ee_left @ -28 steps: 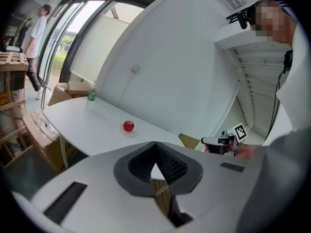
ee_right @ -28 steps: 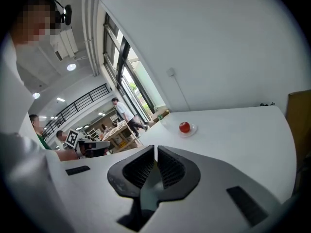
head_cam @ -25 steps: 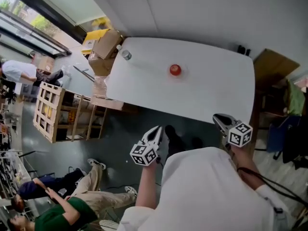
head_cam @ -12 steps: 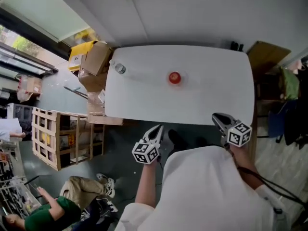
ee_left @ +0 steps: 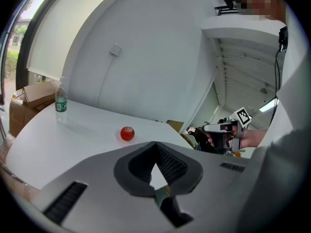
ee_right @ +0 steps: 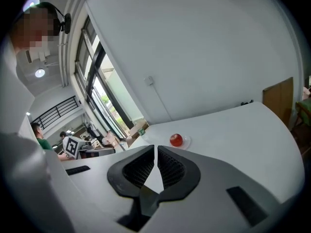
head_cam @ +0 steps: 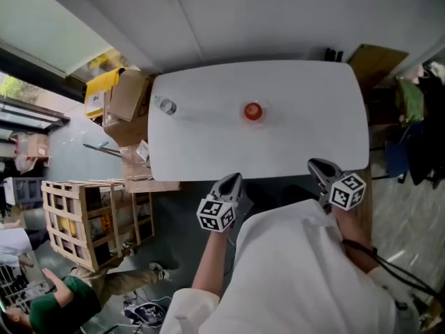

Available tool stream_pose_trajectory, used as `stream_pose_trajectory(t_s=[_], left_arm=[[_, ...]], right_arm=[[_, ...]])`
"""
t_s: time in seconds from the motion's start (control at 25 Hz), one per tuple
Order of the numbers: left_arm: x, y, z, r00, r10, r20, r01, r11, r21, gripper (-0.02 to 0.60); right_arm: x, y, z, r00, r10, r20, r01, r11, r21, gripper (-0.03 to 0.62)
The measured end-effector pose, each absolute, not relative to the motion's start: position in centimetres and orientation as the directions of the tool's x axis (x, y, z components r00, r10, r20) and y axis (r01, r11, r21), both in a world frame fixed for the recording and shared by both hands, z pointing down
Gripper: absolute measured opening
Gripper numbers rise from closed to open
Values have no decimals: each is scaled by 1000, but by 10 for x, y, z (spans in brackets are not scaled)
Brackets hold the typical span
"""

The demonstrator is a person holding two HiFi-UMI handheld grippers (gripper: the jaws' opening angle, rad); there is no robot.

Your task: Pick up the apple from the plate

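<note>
A red apple (head_cam: 253, 111) sits on a small clear plate (head_cam: 264, 116) near the middle of the white table (head_cam: 313, 131). Both grippers hang in front of the table's near edge, well short of the apple. My left gripper (head_cam: 232, 180) is shut and empty; its own view shows the apple (ee_left: 127, 133) far ahead beyond the closed jaws (ee_left: 155, 143). My right gripper (head_cam: 317, 166) is also shut with nothing in it, and the apple (ee_right: 176, 140) lies ahead, slightly right of its jaws (ee_right: 156, 147).
A plastic water bottle (head_cam: 167, 106) stands at the table's left end. Cardboard boxes (head_cam: 125, 96) and a wooden crate (head_cam: 83, 221) are on the floor to the left. A brown board (head_cam: 372, 58) leans at the far right corner. People sit at lower left.
Both grippers have moved forward to the table's near edge, the left one further. The head view has swung so that the table sits squarer and more central. The apple has not moved.
</note>
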State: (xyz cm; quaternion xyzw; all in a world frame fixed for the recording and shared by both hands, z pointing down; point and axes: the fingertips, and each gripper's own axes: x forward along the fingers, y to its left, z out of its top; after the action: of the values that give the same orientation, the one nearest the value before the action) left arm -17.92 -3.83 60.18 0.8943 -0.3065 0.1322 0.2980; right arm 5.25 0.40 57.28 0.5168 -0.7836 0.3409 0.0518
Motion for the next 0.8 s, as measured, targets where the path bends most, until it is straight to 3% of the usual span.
stream_pose_trajectory(t_s=[0.36,0.72,0.8], left_arm=[[-153,-63,605,794,-443,417,-604,-654,455,2],[-117,-114,617,759,-464,457,-642,-649,407,3],[-110,-130,620,750,-470,465,-651,-649,393,32]], right_arm=[[60,8,577,-438,-767,468,-852,189,-488,44],[68,-29,591,-505,-722,473,-821,233,-521,44],[70,-37,592,-521,-711,472,-813,244,-529,44]])
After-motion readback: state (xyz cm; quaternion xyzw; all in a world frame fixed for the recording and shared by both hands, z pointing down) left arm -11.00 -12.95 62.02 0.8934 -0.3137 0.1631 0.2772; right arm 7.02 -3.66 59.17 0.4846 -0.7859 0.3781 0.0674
